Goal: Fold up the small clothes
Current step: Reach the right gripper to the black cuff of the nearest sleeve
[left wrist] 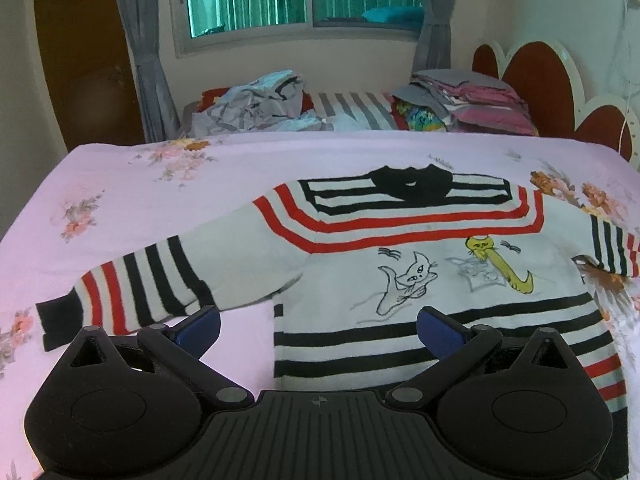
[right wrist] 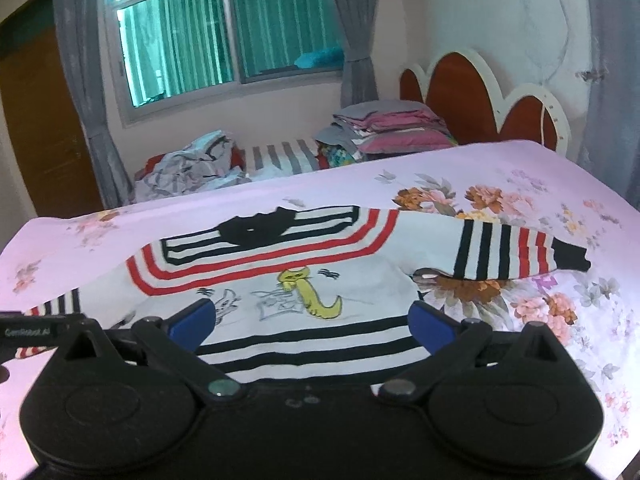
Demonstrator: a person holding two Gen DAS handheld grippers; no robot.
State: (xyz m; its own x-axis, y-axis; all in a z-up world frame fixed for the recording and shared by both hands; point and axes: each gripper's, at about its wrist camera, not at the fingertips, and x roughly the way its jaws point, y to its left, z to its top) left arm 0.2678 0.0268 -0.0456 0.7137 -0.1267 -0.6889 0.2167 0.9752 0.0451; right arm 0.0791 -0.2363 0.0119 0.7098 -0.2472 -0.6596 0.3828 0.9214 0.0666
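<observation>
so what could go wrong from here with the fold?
1. Both grippers, left gripper and right gripper, are open over the sweater hem; a deep pinch could also catch the floral sheet.
2. The sleeves lie spread wide, so lifting the hem may drag them crooked.

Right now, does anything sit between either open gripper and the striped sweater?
Nothing visible does. The left gripper and right gripper both hover directly over the white cat-print sweater with red and black stripes.
</observation>
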